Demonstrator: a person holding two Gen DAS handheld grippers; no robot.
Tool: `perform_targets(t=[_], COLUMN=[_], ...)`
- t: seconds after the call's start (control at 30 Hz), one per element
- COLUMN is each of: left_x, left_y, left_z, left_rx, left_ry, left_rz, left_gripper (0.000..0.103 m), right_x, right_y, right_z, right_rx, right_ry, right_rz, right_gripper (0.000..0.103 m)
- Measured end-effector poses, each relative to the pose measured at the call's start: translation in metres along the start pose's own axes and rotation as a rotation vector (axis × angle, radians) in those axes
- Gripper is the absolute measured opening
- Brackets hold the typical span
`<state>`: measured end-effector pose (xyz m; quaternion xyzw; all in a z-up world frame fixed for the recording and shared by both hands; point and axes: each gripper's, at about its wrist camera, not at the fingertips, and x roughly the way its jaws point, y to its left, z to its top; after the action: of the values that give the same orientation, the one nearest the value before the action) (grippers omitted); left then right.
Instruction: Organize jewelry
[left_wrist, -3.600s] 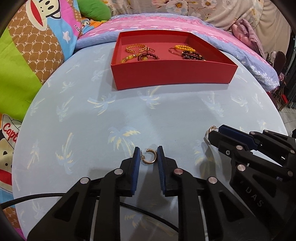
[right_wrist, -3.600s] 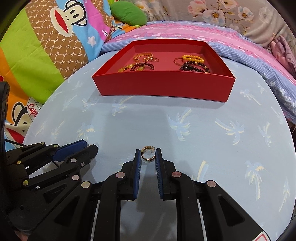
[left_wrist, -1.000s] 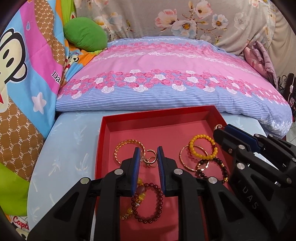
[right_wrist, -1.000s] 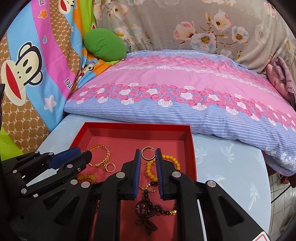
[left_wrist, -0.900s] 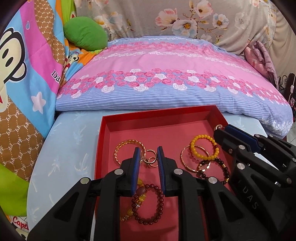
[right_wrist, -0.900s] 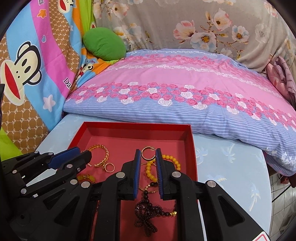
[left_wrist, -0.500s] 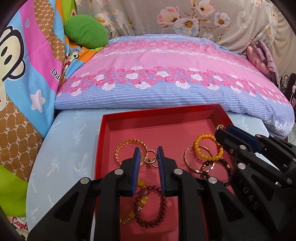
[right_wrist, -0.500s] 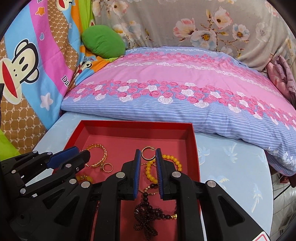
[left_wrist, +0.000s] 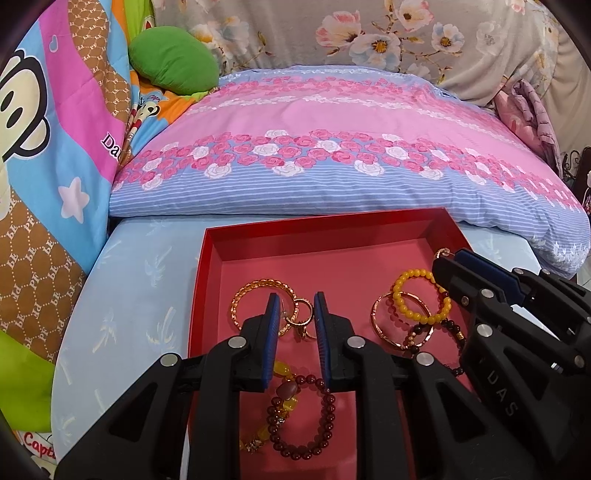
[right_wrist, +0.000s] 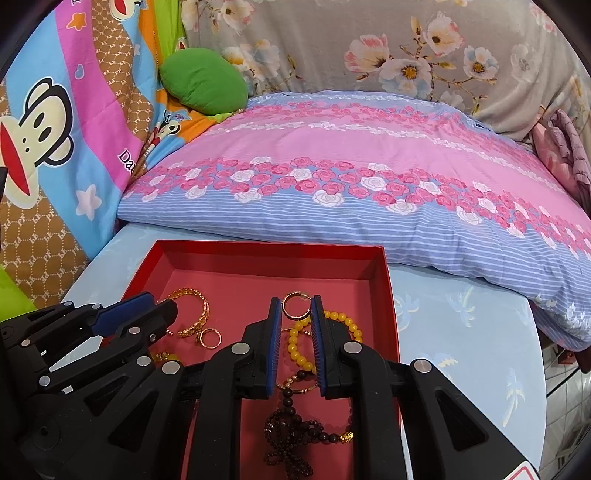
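Observation:
A red tray (left_wrist: 266, 247) (right_wrist: 384, 284) sits on the blue palm-print table and holds bracelets and rings. My left gripper (left_wrist: 295, 312) hovers over the tray's left half, shut on a small gold hoop earring (left_wrist: 295, 317), just above a gold chain bracelet (left_wrist: 255, 286). My right gripper (right_wrist: 295, 308) hovers over the tray's right half, shut on a second gold hoop earring (right_wrist: 295, 306), above a yellow bead bracelet (right_wrist: 295, 347). Each gripper shows in the other's view (left_wrist: 447, 258) (right_wrist: 166, 306).
In the tray also lie a dark red bead bracelet (left_wrist: 303, 421), a thin gold bangle (left_wrist: 384, 325), a gold ring (right_wrist: 210, 336) and a dark bead necklace (right_wrist: 288, 424). A pink and blue floral pillow (left_wrist: 332, 162) borders the table's far edge; cartoon-print cushions (left_wrist: 44, 147) stand at left.
Both grippers carried their earrings from the table's near side to over the tray. In the last second they drew back slightly; the earrings remain held.

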<state>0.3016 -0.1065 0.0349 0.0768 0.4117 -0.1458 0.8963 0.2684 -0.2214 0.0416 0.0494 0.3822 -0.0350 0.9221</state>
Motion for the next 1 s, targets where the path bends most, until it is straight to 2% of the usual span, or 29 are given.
perform_targets(t=[0.17, 0.23, 0.27, 0.3, 0.33, 0.47, 0.57, 0.63, 0.73, 1.0], left_x=[0.0, -0.001, -0.001, -0.002, -0.002, -0.003, -0.006, -0.009, -0.015, -0.038], left_y=[0.002, 0.003, 0.003, 0.003, 0.004, 0.006, 0.009, 0.012, 0.014, 0.011], left_z=[-0.001, -0.002, -0.002, -0.003, -0.003, -0.005, -0.007, -0.009, -0.013, -0.03], left_rx=[-0.007, -0.011, -0.011, -0.014, -0.018, -0.023, -0.036, -0.049, -0.062, -0.062], left_ry=[0.001, -0.003, -0.003, -0.002, -0.006, -0.002, 0.0, -0.001, -0.006, -0.024], left_rz=[0.003, 0.005, 0.007, 0.018, 0.037, 0.055, 0.066, 0.07, 0.081, 0.112], left_gripper=[0.019, 0.02, 0.023, 0.033, 0.036, 0.039, 0.043, 0.048, 0.055, 0.072], right_x=[-0.001, 0.0, 0.0, -0.001, -0.002, -0.004, -0.01, -0.015, -0.024, -0.049], right_y=[0.0, 0.0, 0.0, 0.0, 0.001, 0.003, 0.0, -0.003, -0.009, -0.013], right_z=[0.0, 0.0, 0.0, 0.0, -0.001, -0.003, -0.005, -0.008, -0.013, -0.028], right_rx=[-0.001, 0.0, -0.001, -0.001, -0.002, -0.008, 0.003, 0.023, 0.063, 0.088], right_ry=[-0.006, -0.006, -0.007, -0.011, -0.016, -0.014, -0.019, -0.027, -0.043, -0.043], right_rz=[-0.003, -0.004, -0.006, -0.009, -0.019, -0.039, -0.054, -0.06, -0.054, -0.051], right_gripper=[0.015, 0.019, 0.024, 0.033, 0.034, 0.037, 0.047, 0.058, 0.067, 0.069])
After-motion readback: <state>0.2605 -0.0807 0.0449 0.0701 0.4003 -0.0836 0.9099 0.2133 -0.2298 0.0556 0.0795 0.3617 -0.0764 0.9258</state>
